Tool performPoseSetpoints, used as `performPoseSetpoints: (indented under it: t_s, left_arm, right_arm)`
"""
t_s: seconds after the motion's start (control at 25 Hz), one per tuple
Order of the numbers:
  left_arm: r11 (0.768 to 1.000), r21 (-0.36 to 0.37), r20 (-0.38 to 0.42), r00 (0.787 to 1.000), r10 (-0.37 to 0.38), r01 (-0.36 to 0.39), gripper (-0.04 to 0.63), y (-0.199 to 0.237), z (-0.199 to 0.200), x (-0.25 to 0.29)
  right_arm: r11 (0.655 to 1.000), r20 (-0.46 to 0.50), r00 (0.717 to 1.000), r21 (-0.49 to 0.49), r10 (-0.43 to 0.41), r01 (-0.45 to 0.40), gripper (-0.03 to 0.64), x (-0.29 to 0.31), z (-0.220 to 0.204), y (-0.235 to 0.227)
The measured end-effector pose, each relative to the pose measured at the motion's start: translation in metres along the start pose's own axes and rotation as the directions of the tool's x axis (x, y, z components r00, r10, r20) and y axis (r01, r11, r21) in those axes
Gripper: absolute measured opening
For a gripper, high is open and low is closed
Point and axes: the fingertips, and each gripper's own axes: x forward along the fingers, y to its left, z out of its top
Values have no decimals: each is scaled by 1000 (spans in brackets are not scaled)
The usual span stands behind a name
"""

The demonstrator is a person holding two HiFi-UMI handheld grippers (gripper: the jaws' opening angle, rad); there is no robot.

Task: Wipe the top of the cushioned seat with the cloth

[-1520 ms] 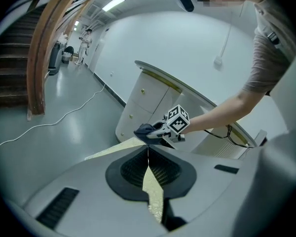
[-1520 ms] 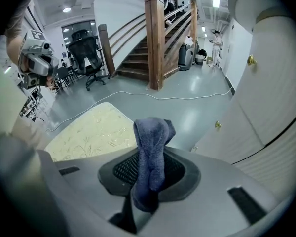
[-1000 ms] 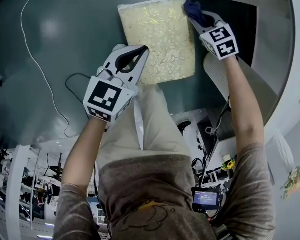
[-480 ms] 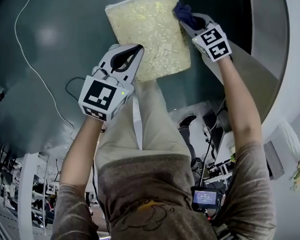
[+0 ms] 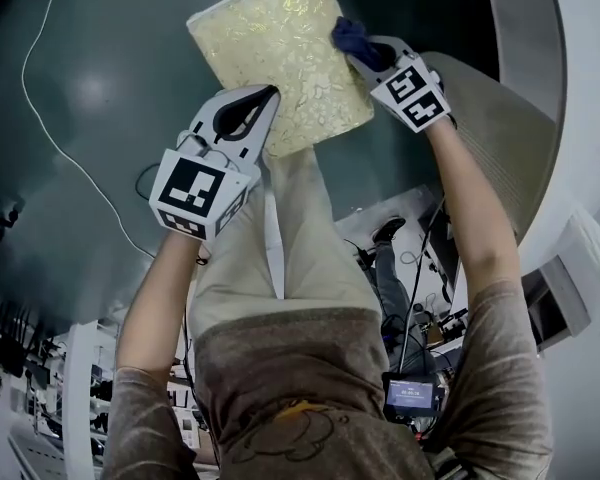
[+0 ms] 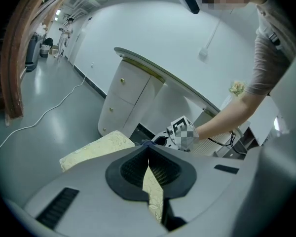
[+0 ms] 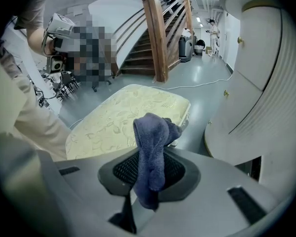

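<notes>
1. The right gripper (image 5: 365,54) was clamped on the blue cloth (image 5: 350,36), which was bunched between its jaws. It held the cloth at the right edge of the cushioned seat (image 5: 275,58), probably ready to sweep across the top.
2. The left gripper (image 5: 267,96) was closed, tips together and holding nothing. It sat at the seat's near edge, perhaps to steady it; contact was unclear.
</notes>
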Motion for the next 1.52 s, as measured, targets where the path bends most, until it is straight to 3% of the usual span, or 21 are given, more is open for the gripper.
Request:
performPoseSetpoints:
  t_s: [1.0, 1.28, 1.52]
  left_arm:
    - [984, 109, -79, 988, -130, 138, 18, -50, -23, 1]
    - [979, 136, -82, 987, -140, 151, 18, -66, -16, 1]
    - [979, 152, -65, 990, -124, 133, 18, -82, 10, -17]
  right_arm:
    - [975, -49, 998, 214, -50, 59, 84, -37, -102, 85]
    - [967, -101, 995, 251, -16, 41, 84, -48, -135, 126]
    - [936, 22, 993, 338, -113, 99, 84, -98, -95, 131]
